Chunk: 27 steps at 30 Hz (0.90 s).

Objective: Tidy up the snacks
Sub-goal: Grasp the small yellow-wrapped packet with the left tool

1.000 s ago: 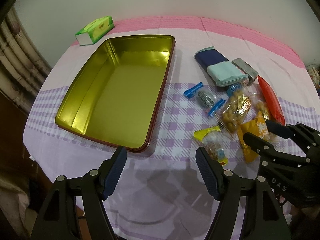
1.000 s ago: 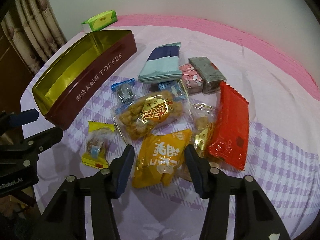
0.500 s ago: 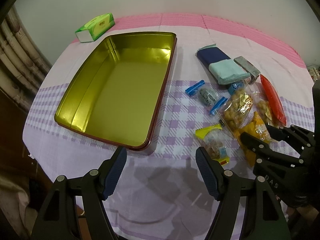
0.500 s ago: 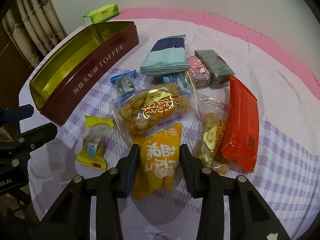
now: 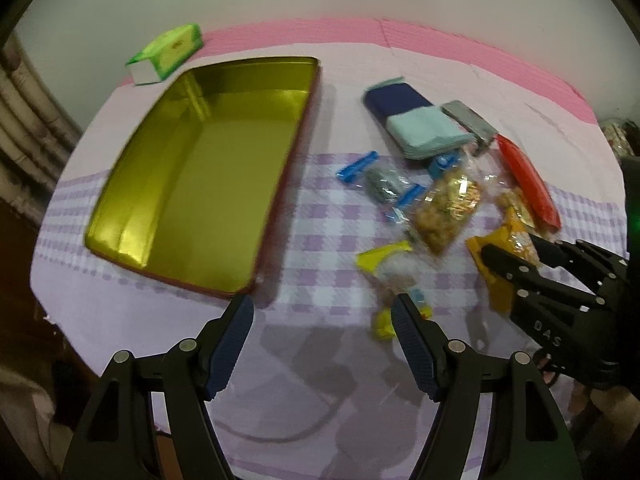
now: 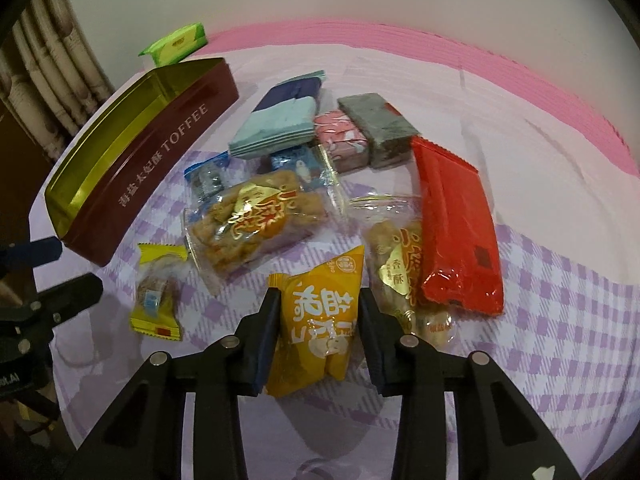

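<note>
An empty gold-lined toffee tin (image 5: 200, 168) (image 6: 132, 172) lies open at the left of the table. Snack packets lie in a heap to its right. My right gripper (image 6: 318, 308) has its jaws on both sides of an orange packet (image 6: 320, 320) (image 5: 500, 264) and touching it, closing on it on the cloth. My left gripper (image 5: 322, 312) is open and empty, held above the table's front edge, near a small yellow candy (image 5: 388, 276) (image 6: 156, 292).
The heap holds a clear bag of fried snacks (image 6: 256, 220), a red packet (image 6: 452, 232), a blue-and-teal packet (image 6: 280, 120), a grey bar (image 6: 380, 128), a pink packet (image 6: 344, 144) and small blue candies (image 5: 380, 180). A green tissue pack (image 5: 168, 52) lies behind the tin.
My right gripper has moved forward over the orange packet and narrowed its jaws around it. The left gripper has stayed open and shifted little.
</note>
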Each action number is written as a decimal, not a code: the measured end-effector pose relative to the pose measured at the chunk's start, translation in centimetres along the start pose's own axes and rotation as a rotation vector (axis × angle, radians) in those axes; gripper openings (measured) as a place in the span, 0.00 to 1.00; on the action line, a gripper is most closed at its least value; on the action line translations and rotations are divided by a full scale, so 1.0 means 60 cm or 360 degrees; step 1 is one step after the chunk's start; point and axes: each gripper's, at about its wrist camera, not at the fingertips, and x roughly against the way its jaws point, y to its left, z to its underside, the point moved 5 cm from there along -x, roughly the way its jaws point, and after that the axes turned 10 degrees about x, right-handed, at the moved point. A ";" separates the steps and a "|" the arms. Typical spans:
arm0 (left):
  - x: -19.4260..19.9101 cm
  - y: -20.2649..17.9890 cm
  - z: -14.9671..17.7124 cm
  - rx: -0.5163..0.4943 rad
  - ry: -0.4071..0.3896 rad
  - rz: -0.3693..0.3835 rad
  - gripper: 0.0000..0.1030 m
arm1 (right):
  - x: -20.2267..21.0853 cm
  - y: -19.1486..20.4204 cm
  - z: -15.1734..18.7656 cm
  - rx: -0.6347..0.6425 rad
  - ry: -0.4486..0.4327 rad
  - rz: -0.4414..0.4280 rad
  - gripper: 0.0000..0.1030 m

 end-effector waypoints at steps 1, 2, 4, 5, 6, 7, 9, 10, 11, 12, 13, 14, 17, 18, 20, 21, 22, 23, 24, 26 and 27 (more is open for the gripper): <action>-0.002 -0.006 -0.002 -0.0002 0.0017 0.0019 0.69 | 0.001 -0.003 0.002 -0.0009 -0.0002 -0.0002 0.34; -0.004 -0.012 -0.003 -0.0003 0.0036 0.0037 0.69 | 0.003 -0.006 0.005 -0.0016 -0.0004 -0.0005 0.34; -0.007 -0.022 -0.006 -0.0002 0.0063 0.0065 0.68 | 0.005 -0.010 0.008 -0.0031 -0.0007 -0.0017 0.34; -0.009 -0.026 -0.009 0.0002 0.0079 0.0080 0.66 | 0.006 -0.011 0.009 -0.0035 -0.0009 -0.0019 0.34; -0.012 -0.030 -0.012 0.0008 0.0095 0.0091 0.65 | 0.008 -0.013 0.011 -0.0044 -0.0011 -0.0022 0.34; -0.013 -0.033 -0.014 0.0010 0.0106 0.0094 0.63 | 0.008 -0.014 0.011 -0.0050 -0.0014 -0.0028 0.34; -0.014 -0.038 -0.021 0.0016 0.0120 0.0112 0.62 | 0.010 -0.016 0.014 -0.0060 -0.0020 -0.0039 0.34; -0.014 -0.039 -0.025 0.0024 0.0117 0.0109 0.62 | 0.008 -0.016 0.011 -0.0064 -0.0022 -0.0043 0.34; -0.014 -0.040 -0.029 0.0028 0.0113 0.0105 0.62 | 0.008 -0.016 0.011 -0.0067 -0.0024 -0.0048 0.34; -0.015 -0.043 -0.032 0.0022 0.0114 0.0100 0.62 | 0.008 -0.016 0.010 -0.0070 -0.0027 -0.0053 0.34; -0.018 -0.046 -0.033 0.0015 0.0117 0.0092 0.62 | 0.009 -0.017 0.012 -0.0070 -0.0029 -0.0055 0.34; -0.022 -0.050 -0.034 0.0009 0.0120 0.0087 0.62 | 0.007 -0.016 0.011 -0.0070 -0.0030 -0.0058 0.34; -0.035 -0.062 -0.033 -0.0018 0.0152 0.0080 0.60 | 0.009 -0.018 0.013 -0.0071 -0.0035 -0.0067 0.34; -0.040 -0.066 -0.032 -0.0027 0.0162 0.0077 0.60 | 0.010 -0.018 0.013 -0.0072 -0.0036 -0.0070 0.34; -0.046 -0.069 -0.030 -0.0041 0.0170 0.0067 0.57 | 0.010 -0.018 0.012 -0.0075 -0.0036 -0.0076 0.34; -0.051 -0.070 -0.029 -0.0054 0.0175 0.0059 0.55 | 0.011 -0.018 0.013 -0.0076 -0.0037 -0.0078 0.35; -0.053 -0.069 -0.029 -0.0059 0.0182 0.0054 0.54 | 0.011 -0.018 0.013 -0.0075 -0.0036 -0.0079 0.35; -0.055 -0.068 -0.029 -0.0062 0.0183 0.0053 0.54 | 0.011 -0.018 0.013 -0.0075 -0.0037 -0.0080 0.35; -0.058 -0.066 -0.029 -0.0066 0.0183 0.0047 0.54 | 0.011 -0.018 0.013 -0.0076 -0.0037 -0.0080 0.35; -0.062 -0.061 -0.028 -0.0072 0.0184 0.0040 0.53 | 0.011 -0.018 0.013 -0.0077 -0.0038 -0.0082 0.35; -0.063 -0.059 -0.028 -0.0074 0.0186 0.0042 0.53 | 0.011 -0.018 0.014 -0.0079 -0.0038 -0.0083 0.35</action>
